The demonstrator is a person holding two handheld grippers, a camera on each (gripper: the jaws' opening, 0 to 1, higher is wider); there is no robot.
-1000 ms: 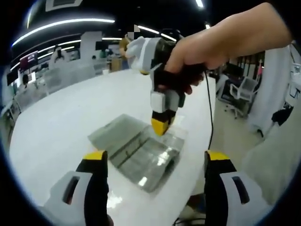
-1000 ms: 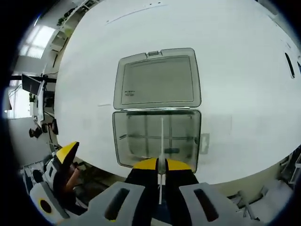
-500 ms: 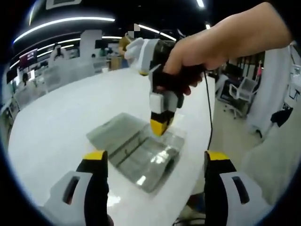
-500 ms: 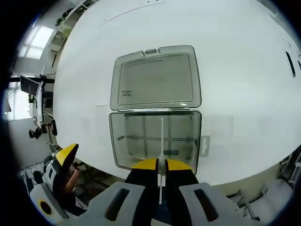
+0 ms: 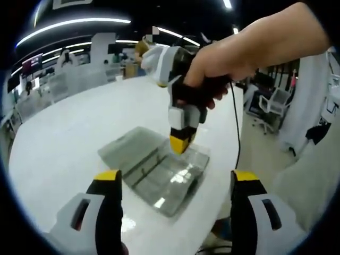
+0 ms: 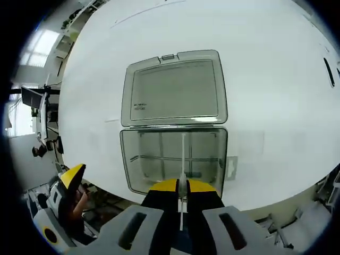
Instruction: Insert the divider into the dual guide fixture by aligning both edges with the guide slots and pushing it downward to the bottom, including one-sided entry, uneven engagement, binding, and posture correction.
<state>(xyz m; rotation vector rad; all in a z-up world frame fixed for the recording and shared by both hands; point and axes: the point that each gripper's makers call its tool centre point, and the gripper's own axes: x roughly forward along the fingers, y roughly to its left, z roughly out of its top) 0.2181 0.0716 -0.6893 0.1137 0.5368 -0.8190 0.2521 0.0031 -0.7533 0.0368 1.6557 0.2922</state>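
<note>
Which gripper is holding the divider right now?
The right gripper: its jaws are shut on the thin divider, edge-on over the clear box. The left gripper stands open, holding nothing.

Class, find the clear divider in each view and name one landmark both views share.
Left gripper view: just right of centre, at the right tongs' yellow tips; too clear to make out.
Right gripper view: divider, thin vertical strip, lower centre.
Shared landmark: open clear box.

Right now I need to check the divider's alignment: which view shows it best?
The right gripper view: the divider runs straight from the right gripper into the open clear box. In the left gripper view it's too thin to make out.
</note>
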